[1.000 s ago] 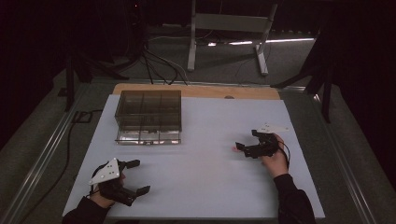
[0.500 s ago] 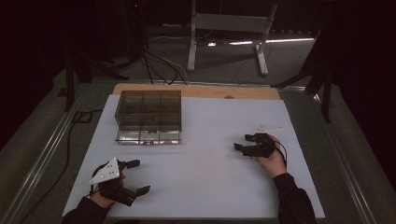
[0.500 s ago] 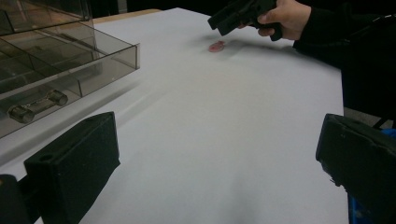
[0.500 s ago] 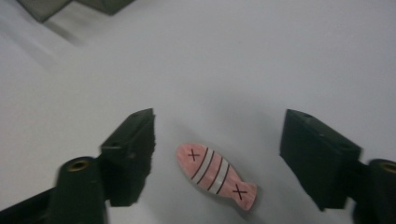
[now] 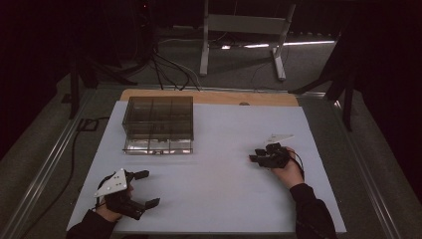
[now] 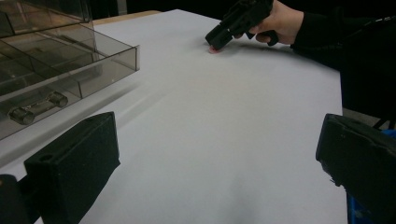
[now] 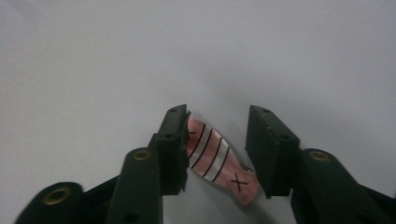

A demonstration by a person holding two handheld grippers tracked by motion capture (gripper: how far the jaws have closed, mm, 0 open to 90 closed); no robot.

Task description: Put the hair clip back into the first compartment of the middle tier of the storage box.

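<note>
The right gripper point(image 7: 217, 154), low centre of its own view, has just been closing around a pink fish-shaped piece point(image 7: 217, 161) flat on the table point(image 5: 219, 149); apparently only one pad touches. The left gripper point(image 5: 147, 188) waits, jaws wide, lower left.

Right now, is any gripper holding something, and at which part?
Nothing is firmly held yet. The right gripper, its jaws just closing, straddles the pink striped fish-shaped piece across its middle; a gap remains on one side. The left gripper is open.
</note>
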